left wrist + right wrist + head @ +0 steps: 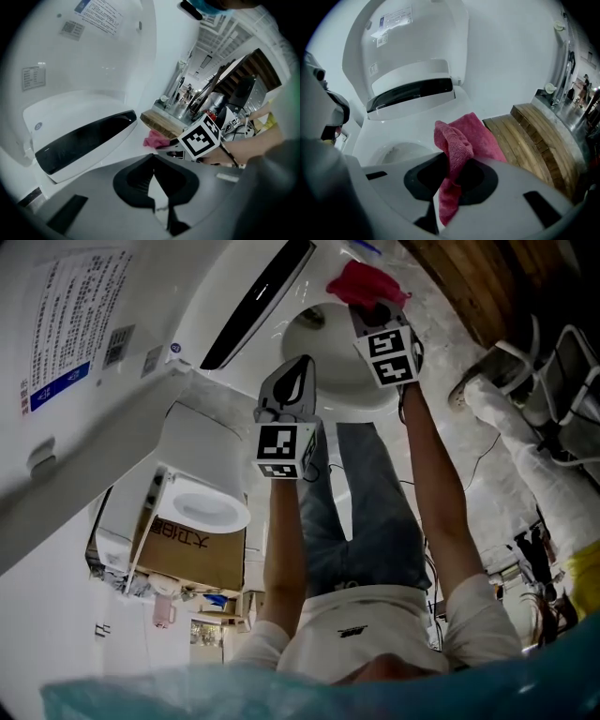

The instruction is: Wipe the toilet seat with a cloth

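Observation:
The white toilet seat (pixel 375 397) rings the bowl (pixel 323 345), and its lid (pixel 417 33) stands raised behind a black strip (pixel 410 91). A pink-red cloth (pixel 459 140) is bunched at the seat's far rim, with my right gripper (pixel 452 166) shut on it. The head view has that cloth (pixel 366 282) just beyond the right gripper (pixel 372 310). My left gripper (pixel 298 367) hovers over the near left of the seat, fingertips together and nothing held. From the left gripper (pixel 153 159), the cloth (pixel 154 139) and the right gripper's marker cube (pixel 199 136) lie ahead.
A wooden platform (pixel 534 136) runs beside the toilet on the right. A second white bowl (pixel 202 507) sits on a cardboard box (pixel 192 554) at the left. White wrapped pieces (pixel 525 460) lie at the right. The person's jeans (pixel 366 507) fill the middle.

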{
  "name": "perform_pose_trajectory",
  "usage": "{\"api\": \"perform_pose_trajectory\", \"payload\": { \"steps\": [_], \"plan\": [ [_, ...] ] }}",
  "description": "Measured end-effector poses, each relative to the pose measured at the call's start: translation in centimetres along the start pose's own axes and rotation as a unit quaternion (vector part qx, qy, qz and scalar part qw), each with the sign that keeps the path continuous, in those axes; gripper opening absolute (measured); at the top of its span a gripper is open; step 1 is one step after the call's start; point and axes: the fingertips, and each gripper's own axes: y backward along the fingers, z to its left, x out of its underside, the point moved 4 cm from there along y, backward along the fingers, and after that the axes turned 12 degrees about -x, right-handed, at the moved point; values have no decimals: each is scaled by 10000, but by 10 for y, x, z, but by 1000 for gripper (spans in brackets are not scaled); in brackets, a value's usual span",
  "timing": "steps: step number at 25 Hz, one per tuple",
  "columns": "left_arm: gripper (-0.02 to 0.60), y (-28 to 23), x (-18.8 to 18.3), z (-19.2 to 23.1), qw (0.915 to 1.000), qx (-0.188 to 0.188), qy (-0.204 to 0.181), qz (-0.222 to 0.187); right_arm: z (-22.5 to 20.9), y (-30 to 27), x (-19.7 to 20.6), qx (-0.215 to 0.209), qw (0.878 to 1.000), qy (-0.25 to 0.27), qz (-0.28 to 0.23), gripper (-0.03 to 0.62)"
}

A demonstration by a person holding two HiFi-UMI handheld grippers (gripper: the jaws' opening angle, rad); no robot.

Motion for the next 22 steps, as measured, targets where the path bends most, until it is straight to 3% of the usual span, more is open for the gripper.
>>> {"api": "perform_pose_trajectory", "payload": {
  "steps": [22],
  "plan": [
    [9, 27, 13, 47, 9993, -250, 271, -100, 46, -40, -40, -290, 9975, 643, 60, 52]
  ]
}}
